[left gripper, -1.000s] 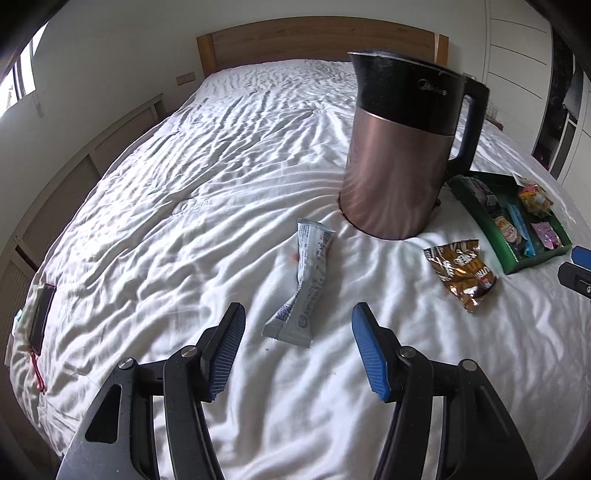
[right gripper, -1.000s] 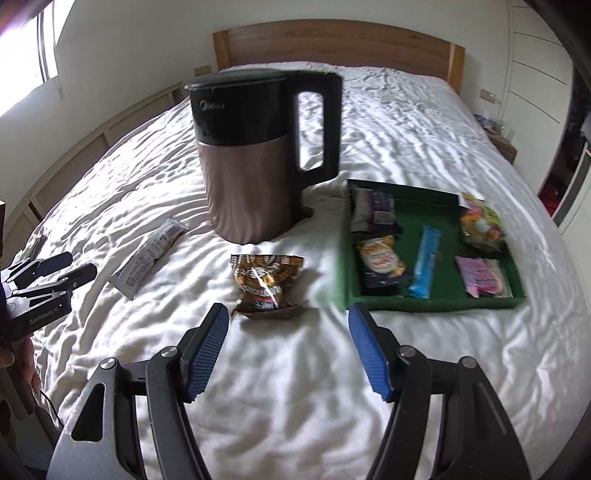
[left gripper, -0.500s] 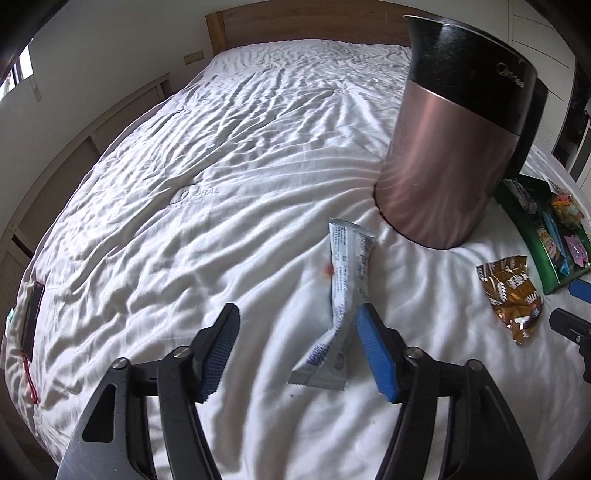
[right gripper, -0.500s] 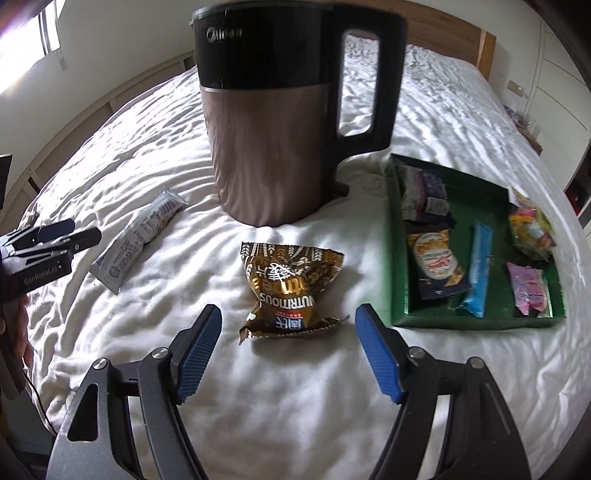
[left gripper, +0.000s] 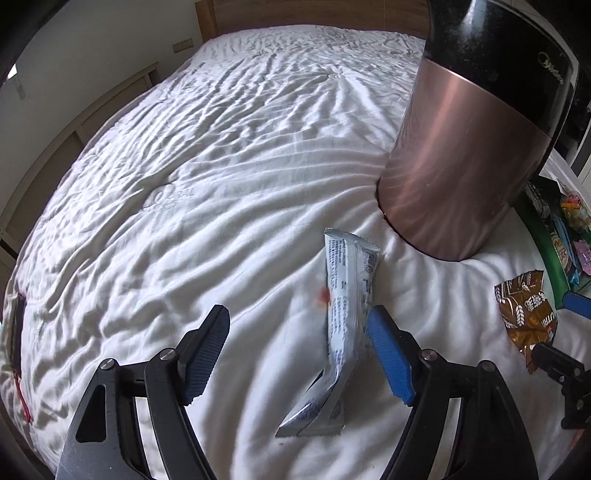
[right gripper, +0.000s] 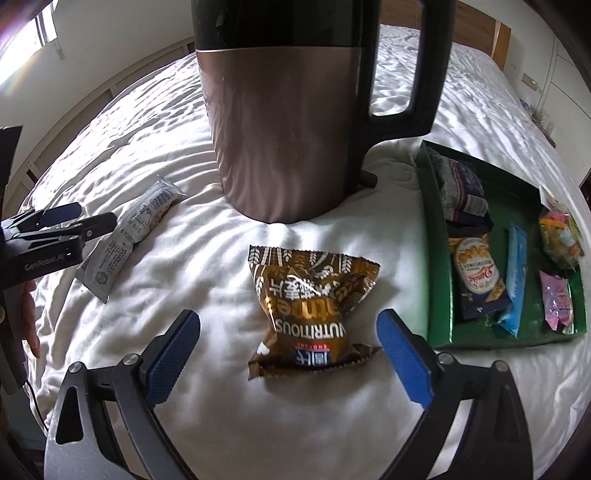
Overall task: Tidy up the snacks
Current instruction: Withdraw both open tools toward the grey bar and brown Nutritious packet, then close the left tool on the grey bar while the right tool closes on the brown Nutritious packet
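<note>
A silver snack bar wrapper (left gripper: 347, 317) lies on the white bed between the fingers of my open left gripper (left gripper: 299, 350), close to the right finger; it also shows in the right wrist view (right gripper: 129, 236). A brown snack bag (right gripper: 310, 310) lies between the fingers of my open right gripper (right gripper: 288, 354); it shows in the left wrist view (left gripper: 528, 314) too. A green tray (right gripper: 439, 266) to the right holds several snack packets, among them a blue bar (right gripper: 515, 273) and a pink packet (right gripper: 556, 299).
A tall copper and black kettle (right gripper: 291, 110) stands on the bed just behind both snacks, also in the left wrist view (left gripper: 469, 147). A wooden headboard (left gripper: 295, 14) is at the far end. A dark object (left gripper: 16, 328) lies at the bed's left edge.
Both grippers have moved forward and down: the left one now straddles the silver bar, the right one straddles the brown bag. Both stay open.
</note>
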`<state>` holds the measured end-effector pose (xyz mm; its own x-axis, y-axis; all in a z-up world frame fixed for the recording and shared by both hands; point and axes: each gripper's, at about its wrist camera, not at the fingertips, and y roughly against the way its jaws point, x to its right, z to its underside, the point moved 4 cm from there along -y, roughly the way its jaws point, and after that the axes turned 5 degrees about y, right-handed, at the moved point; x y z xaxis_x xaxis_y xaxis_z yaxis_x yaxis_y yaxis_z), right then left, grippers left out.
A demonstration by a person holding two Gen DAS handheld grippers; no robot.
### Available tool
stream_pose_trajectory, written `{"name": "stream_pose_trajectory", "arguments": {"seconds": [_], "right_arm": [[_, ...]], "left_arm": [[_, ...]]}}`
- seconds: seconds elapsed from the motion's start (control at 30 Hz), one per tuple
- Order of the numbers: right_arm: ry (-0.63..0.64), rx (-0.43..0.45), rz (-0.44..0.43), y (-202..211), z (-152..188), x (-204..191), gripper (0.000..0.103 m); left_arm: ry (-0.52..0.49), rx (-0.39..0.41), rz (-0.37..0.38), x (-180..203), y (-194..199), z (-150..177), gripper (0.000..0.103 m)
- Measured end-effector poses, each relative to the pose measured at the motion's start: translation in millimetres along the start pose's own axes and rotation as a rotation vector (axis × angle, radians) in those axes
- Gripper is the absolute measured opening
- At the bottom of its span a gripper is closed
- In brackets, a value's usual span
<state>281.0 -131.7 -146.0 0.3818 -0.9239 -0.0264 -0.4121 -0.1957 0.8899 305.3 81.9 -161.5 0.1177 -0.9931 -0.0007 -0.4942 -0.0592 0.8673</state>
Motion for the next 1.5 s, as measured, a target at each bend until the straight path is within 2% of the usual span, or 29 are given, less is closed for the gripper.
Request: {"name": "stream_pose_trajectory", "arguments": {"seconds": [0.07,0.3,0.6,1.17,1.27,1.5], "right_arm": [[-0.008,-0.014,-0.011,-5.0,-1.8,0.1,0.103],[-0.014,-0.047,-0.005,-18.6,-3.6,1.6,0.103],[-0.021,-0.068,-0.007,-26.1,-6.8,3.9,0.103],[-0.042,-0.097,0.013,-40.1,-0.7,13.5,0.103],[-0.046,-0.1,0.013,-41.1,1.6,18.9,0.095],[-0.026,-0.116,0.019,-43.7,0.4,20.8,0.095]], "left_arm": [[-0.001,-0.008,0.007,3.1,-4.8,-2.9,0.072],[-0.114,-0.06,0.012,27.5,-22.6,3.3,0.072],[-0.148,-0.094,0.01,36.9,-35.7,5.1,0.072],[-0.17,-0.071,-0.006,51.8,-39.5,9.5,0.072],[-0.173,-0.067,-0.007,52.3,-40.1,10.1,0.072],[-0.18,-0.064,-0.009,54.9,-42.2,10.0,0.069]]}}
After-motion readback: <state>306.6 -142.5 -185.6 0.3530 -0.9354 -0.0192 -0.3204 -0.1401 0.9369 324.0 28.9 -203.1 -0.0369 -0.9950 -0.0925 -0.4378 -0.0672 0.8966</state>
